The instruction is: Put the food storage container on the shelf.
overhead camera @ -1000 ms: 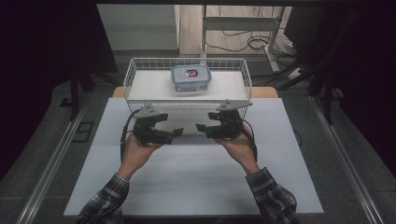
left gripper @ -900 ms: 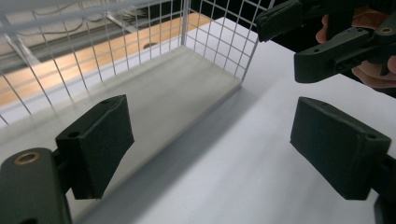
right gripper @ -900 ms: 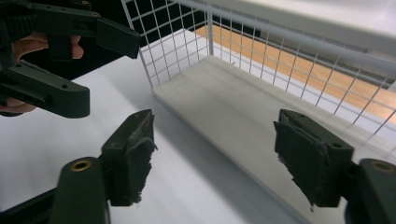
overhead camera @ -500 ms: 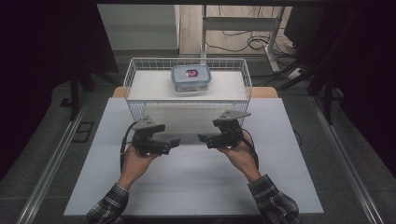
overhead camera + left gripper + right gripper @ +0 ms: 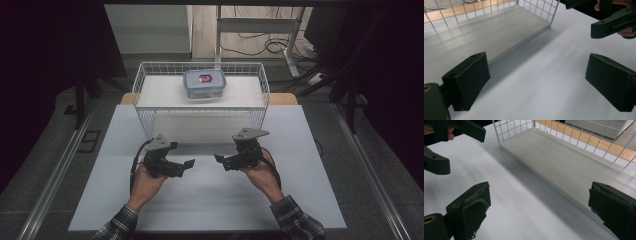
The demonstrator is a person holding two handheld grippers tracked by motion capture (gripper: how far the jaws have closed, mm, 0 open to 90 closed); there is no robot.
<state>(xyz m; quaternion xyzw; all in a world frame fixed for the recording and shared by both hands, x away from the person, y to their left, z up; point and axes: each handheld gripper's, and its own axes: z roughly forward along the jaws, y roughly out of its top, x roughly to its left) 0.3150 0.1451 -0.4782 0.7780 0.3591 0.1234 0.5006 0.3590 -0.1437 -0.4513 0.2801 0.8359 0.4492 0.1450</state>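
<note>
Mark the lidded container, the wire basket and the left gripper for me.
lidded container [image 5: 204,83], high view, on the middle of its lid.
wire basket [image 5: 202,118], high view, on its near wire wall.
left gripper [image 5: 189,163], high view, between the tips of its open jaws.

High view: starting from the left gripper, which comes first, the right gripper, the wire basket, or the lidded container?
1. right gripper, beside it, facing it
2. wire basket, just beyond, its near wall
3. lidded container, at the basket's back

We're in a lab: dark curtains [image 5: 55,60] around a white tabletop [image 5: 210,200], loose cables [image 5: 270,42] on the floor behind.
</note>
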